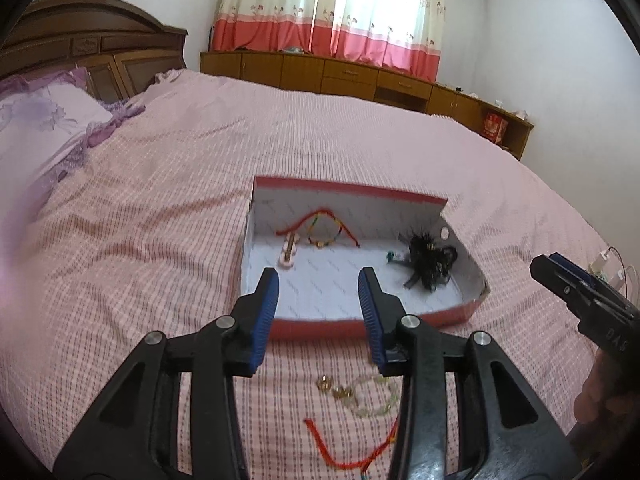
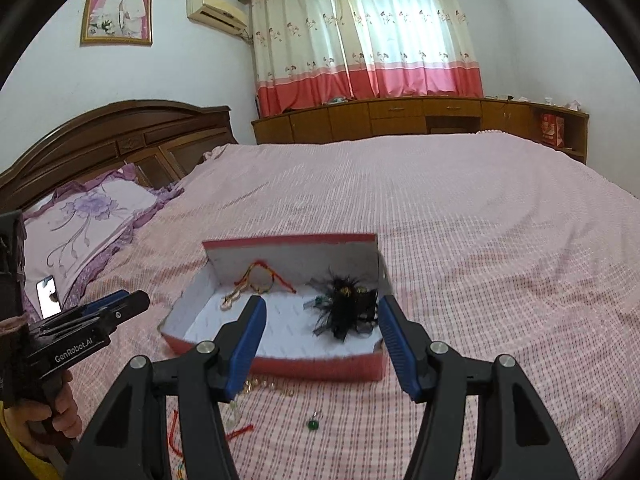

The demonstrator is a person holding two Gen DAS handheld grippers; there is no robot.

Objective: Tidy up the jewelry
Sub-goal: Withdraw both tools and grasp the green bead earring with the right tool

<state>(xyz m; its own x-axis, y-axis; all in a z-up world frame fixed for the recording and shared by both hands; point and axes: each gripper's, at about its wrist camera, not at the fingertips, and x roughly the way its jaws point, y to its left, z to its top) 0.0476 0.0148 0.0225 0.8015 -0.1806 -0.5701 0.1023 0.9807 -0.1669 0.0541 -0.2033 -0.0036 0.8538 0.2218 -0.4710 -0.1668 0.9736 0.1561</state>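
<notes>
Blue-padded, both my claws gape wide, gripping nothing — left gripper (image 1: 319, 280), right gripper (image 2: 321, 312). The red cardboard box with white lining (image 2: 280, 366) sits on the pink bedspread (image 1: 160, 240) holding three pieces — one feathery black ornament (image 2: 348, 312) among them.

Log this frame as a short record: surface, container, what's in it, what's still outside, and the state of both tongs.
surface: pink bedspread
container: open red box, white inside
in box: red cord bracelet, black feather piece
outside, in front of box: red cord, gold rings, pale bead bracelet, green stone ring
left tongs: open, empty
right tongs: open, empty
</notes>
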